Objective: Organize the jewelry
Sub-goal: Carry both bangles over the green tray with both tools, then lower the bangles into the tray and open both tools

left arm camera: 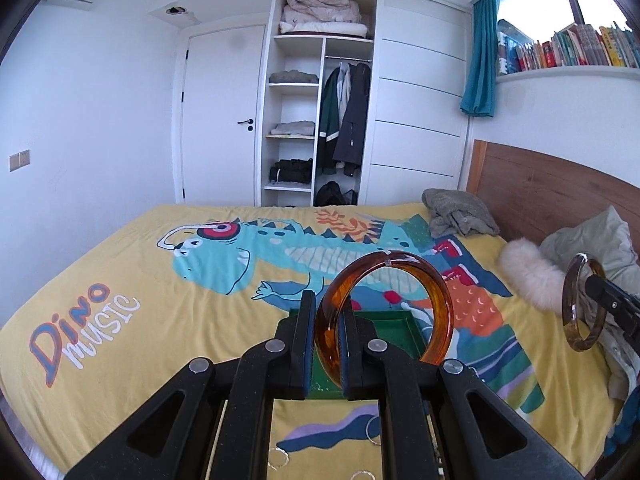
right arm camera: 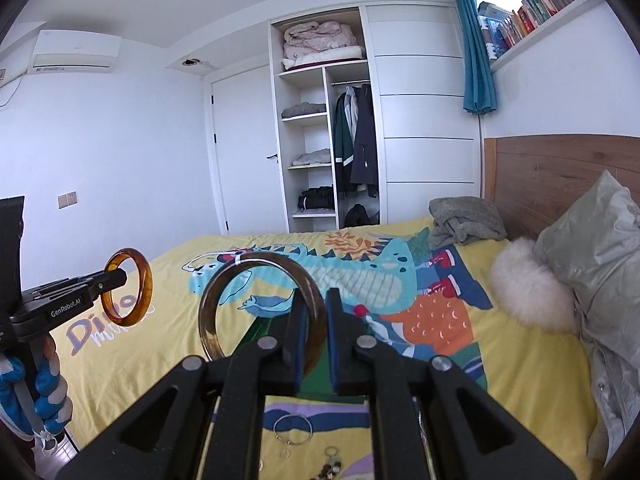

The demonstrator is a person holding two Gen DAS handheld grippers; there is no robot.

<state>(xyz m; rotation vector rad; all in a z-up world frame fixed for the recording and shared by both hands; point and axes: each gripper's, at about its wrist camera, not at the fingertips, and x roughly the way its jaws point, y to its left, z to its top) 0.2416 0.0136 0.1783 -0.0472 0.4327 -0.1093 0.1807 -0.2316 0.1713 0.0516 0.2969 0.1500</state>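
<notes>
My left gripper (left arm camera: 329, 312) is shut on an amber orange bangle (left arm camera: 436, 300) and holds it upright above the green tray (left arm camera: 414, 330); it also shows in the right wrist view (right arm camera: 140, 280). My right gripper (right arm camera: 316, 304) is shut on a darker brown translucent bangle (right arm camera: 208, 316), held upright above the bed; this bangle shows at the right of the left wrist view (left arm camera: 568, 304). A thin silver bangle (right arm camera: 292, 429) and small jewelry pieces (right arm camera: 330, 464) lie on the sheet below the fingers.
The yellow dinosaur bedsheet (left arm camera: 140, 280) covers the bed. A grey garment (left arm camera: 460, 210), a fluffy white cushion (left arm camera: 528, 280) and a pale green jacket (right arm camera: 592, 260) lie by the wooden headboard (left arm camera: 540, 188). An open wardrobe (left arm camera: 320, 120) stands beyond.
</notes>
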